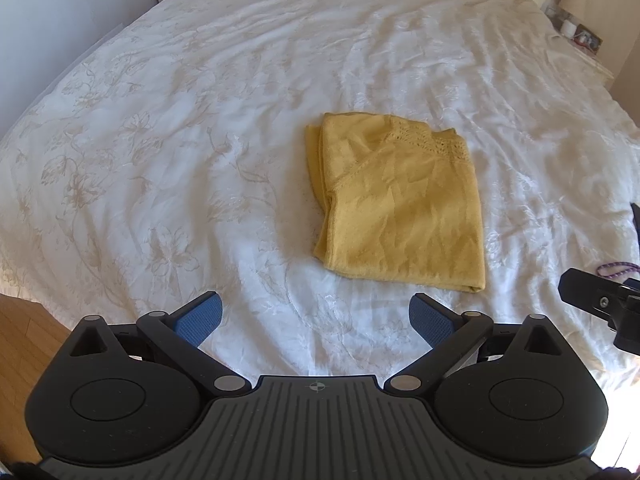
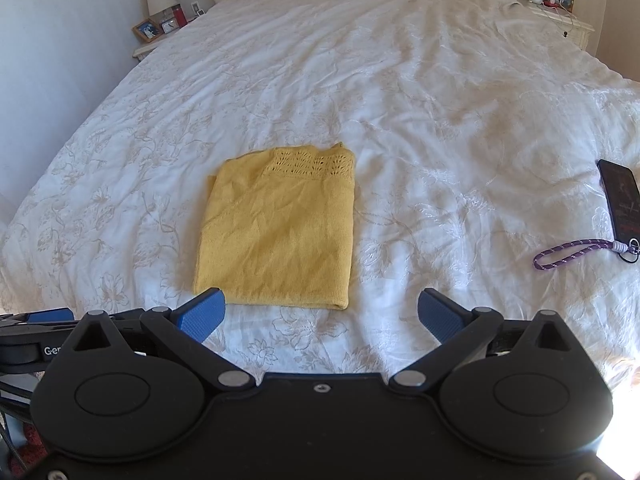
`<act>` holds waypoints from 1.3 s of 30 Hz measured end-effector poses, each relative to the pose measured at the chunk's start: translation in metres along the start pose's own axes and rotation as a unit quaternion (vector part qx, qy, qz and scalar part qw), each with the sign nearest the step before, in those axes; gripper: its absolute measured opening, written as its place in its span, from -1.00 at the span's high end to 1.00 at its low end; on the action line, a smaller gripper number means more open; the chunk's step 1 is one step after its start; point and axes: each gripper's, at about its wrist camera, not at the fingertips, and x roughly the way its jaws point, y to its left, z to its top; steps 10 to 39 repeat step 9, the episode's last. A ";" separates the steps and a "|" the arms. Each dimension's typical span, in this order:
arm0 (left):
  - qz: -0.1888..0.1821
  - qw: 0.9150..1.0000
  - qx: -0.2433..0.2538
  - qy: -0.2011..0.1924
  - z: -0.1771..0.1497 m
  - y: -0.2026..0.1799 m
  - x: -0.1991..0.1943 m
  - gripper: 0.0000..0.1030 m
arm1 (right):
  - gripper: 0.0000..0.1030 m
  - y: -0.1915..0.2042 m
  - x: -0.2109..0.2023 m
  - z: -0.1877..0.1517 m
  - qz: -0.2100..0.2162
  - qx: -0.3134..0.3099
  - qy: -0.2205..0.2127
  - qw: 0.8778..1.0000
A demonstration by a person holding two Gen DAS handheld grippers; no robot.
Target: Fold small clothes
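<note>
Hand-held gripper pair, left (image 1: 316, 320) and right (image 2: 322, 314), hovers spread and empty. Folded yellow garment (image 2: 280, 224) lies ahead on the bed (image 2: 440, 120), long axis pointing away, nearer the right one.

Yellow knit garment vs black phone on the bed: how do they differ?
The folded yellow knit garment is soft, creased cloth; the black phone is a rigid, glossy slab. The garment looks much larger. The phone has a purple braided wrist strap; the garment has an openwork lace band. Both lie flat on the white floral bedspread.
</note>
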 end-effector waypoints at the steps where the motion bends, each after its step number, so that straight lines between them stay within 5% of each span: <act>1: 0.000 1.000 0.000 -0.001 0.000 -0.001 0.000 -0.96 | -0.98 0.000 0.000 0.000 0.000 0.000 0.000 1.000; 39: 0.002 1.000 -0.001 0.000 0.003 0.002 0.005 -0.96 | -0.98 0.002 0.004 0.002 0.002 0.002 0.007 1.000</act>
